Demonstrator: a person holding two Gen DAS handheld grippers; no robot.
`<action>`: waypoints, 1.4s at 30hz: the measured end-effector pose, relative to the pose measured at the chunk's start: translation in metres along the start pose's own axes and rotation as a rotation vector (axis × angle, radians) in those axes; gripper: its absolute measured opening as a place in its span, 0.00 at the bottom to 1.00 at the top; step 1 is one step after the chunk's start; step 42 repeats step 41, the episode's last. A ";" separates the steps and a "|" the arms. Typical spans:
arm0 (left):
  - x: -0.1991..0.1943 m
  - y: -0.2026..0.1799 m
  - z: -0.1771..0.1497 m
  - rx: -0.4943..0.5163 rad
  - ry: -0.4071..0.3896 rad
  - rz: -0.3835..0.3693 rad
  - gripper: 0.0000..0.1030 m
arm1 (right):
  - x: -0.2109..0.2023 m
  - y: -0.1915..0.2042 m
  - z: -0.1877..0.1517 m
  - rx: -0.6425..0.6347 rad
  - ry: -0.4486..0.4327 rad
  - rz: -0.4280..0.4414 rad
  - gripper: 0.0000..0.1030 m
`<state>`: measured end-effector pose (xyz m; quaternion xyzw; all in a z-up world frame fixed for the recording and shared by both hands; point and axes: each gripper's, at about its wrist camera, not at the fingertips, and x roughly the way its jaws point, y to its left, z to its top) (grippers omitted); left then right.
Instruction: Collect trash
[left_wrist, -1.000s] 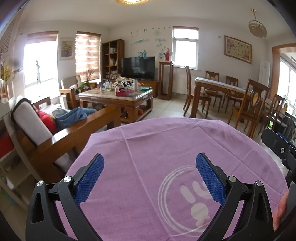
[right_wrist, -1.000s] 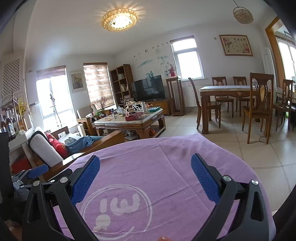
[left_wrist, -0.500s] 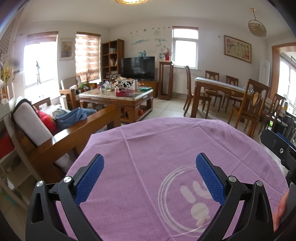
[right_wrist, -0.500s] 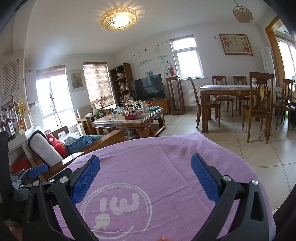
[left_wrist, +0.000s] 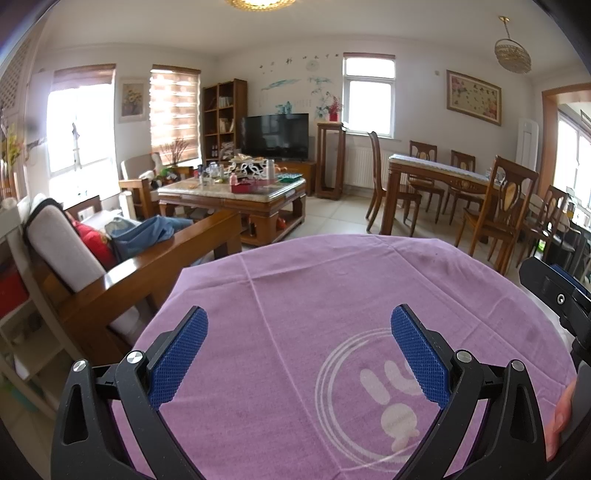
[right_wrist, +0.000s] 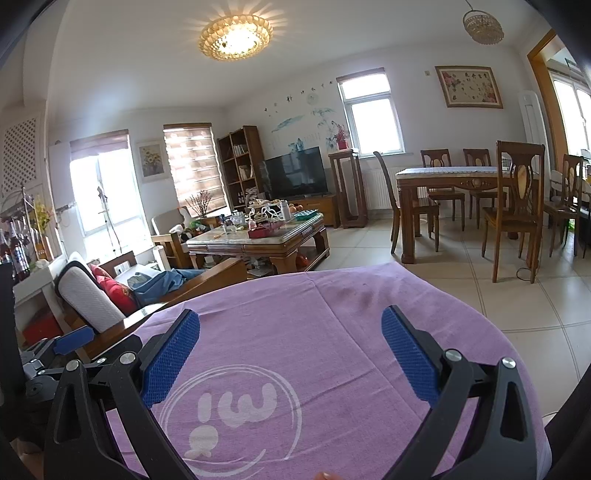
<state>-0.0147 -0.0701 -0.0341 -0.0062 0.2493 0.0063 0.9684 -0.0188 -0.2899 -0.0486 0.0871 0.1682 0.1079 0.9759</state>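
Note:
My left gripper is open above a purple cloth with a white round logo, and nothing sits between its blue pads. My right gripper is open too, over the same purple cloth. In the left wrist view the right gripper's body shows at the right edge, and the left gripper's body shows at the left edge of the right wrist view. No trash lies on the cloth. A cluttered coffee table stands across the room with bottles and small items on it.
A wooden sofa with cushions and blue clothing stands left. The coffee table is ahead, with a TV and bookshelf behind. A dining table with chairs is at right on tiled floor. A person's fingertip shows lower right.

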 end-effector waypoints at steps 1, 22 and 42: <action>0.000 0.000 0.000 0.000 0.000 0.001 0.95 | 0.000 0.000 0.000 0.000 0.000 0.000 0.95; 0.002 0.002 0.000 0.001 -0.002 0.000 0.95 | 0.001 -0.002 0.002 0.004 0.001 -0.004 0.95; 0.010 0.010 0.003 -0.014 0.015 -0.009 0.95 | 0.001 -0.003 0.003 0.005 0.002 -0.004 0.95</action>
